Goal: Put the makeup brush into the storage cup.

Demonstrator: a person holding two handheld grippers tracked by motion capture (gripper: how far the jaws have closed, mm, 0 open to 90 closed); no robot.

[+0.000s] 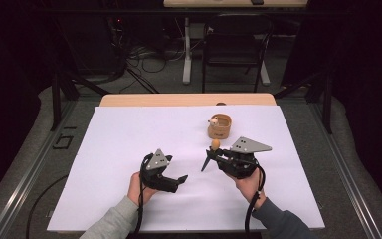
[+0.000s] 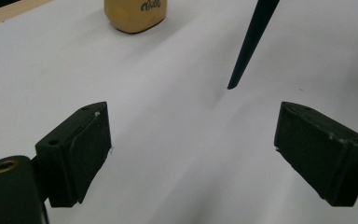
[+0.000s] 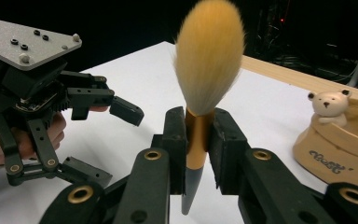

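One brush [image 3: 200, 121] is clamped upright in the right tongs [image 3: 199, 140]; the left tongs [image 2: 191, 149] are spread wide, empty, nearby.

On my overhead feed a white paper sheet [image 1: 129, 149] covers nearly the whole wooden table [image 1: 179, 99]; only a strip of bare wood shows along the far edge. Towards the far right of the sheet stands a small tan ceramic pot [image 1: 220, 127] shaped like a sack, with dark lettering on its side and a little white bear figure [image 1: 213, 120] peeking over its rim. Beyond the table I see a black chair [image 1: 235, 45], a white desk leg [image 1: 186, 50] just left of it, and loose cables [image 1: 149, 55] tangled on the grey floor [image 1: 30, 164].
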